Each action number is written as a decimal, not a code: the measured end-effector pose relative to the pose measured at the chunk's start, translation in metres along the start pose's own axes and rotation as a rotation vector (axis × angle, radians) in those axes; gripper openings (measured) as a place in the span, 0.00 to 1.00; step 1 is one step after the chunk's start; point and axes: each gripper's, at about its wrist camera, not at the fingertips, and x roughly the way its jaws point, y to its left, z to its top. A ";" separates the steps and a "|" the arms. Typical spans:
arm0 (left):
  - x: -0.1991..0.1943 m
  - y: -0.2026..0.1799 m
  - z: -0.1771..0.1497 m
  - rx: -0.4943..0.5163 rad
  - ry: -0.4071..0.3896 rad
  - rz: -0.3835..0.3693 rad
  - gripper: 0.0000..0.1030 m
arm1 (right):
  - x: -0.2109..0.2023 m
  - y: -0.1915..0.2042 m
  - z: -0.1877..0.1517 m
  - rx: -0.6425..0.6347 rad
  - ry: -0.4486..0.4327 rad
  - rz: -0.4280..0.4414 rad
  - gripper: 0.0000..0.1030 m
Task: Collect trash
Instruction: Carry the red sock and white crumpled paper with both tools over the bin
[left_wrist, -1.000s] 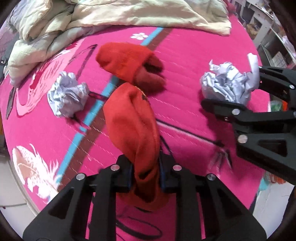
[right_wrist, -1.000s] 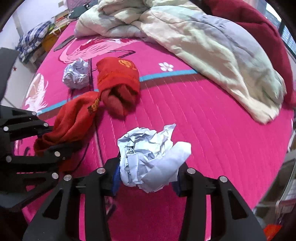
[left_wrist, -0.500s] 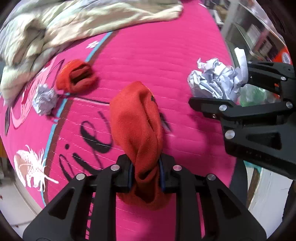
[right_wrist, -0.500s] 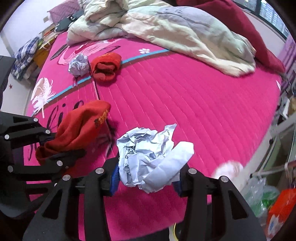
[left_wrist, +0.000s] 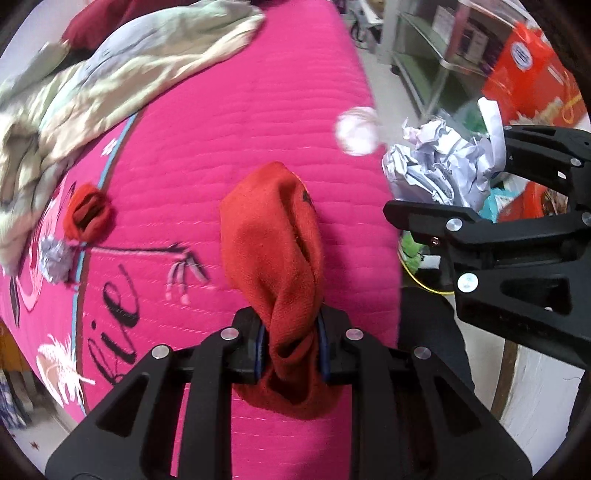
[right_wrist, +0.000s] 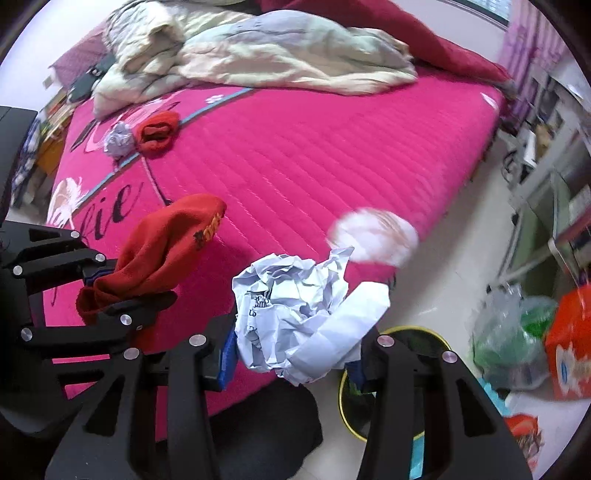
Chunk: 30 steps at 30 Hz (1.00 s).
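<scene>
My left gripper (left_wrist: 290, 341) is shut on a red sock (left_wrist: 275, 251) and holds it above the pink bed; the sock also shows in the right wrist view (right_wrist: 159, 254). My right gripper (right_wrist: 295, 350) is shut on a crumpled white paper ball (right_wrist: 299, 314), also seen in the left wrist view (left_wrist: 439, 166), held past the bed's edge above a bin with a yellow rim (right_wrist: 402, 332). A second paper ball (right_wrist: 119, 137) and a second red sock (right_wrist: 158, 131) lie far back on the bed.
A rumpled cream quilt (right_wrist: 258, 55) covers the bed's far side. A blurred white-pink round object (right_wrist: 373, 240) sits at the bed's corner. A green plastic bag (right_wrist: 509, 332) and an orange box (right_wrist: 570, 332) stand on the floor to the right, with shelves (left_wrist: 436, 55) behind.
Both grippers have pulled back from the middle of the bed toward its edge, still holding the sock and the paper ball. The floor, bin and bags have come into view.
</scene>
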 end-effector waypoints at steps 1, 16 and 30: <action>0.000 -0.006 0.002 0.016 -0.001 0.000 0.21 | -0.004 -0.006 -0.006 0.019 -0.004 -0.004 0.43; 0.018 -0.096 0.037 0.221 0.029 -0.107 0.21 | -0.042 -0.085 -0.078 0.255 -0.023 -0.109 0.43; 0.057 -0.179 0.069 0.365 0.067 -0.170 0.22 | -0.060 -0.149 -0.131 0.435 -0.034 -0.195 0.44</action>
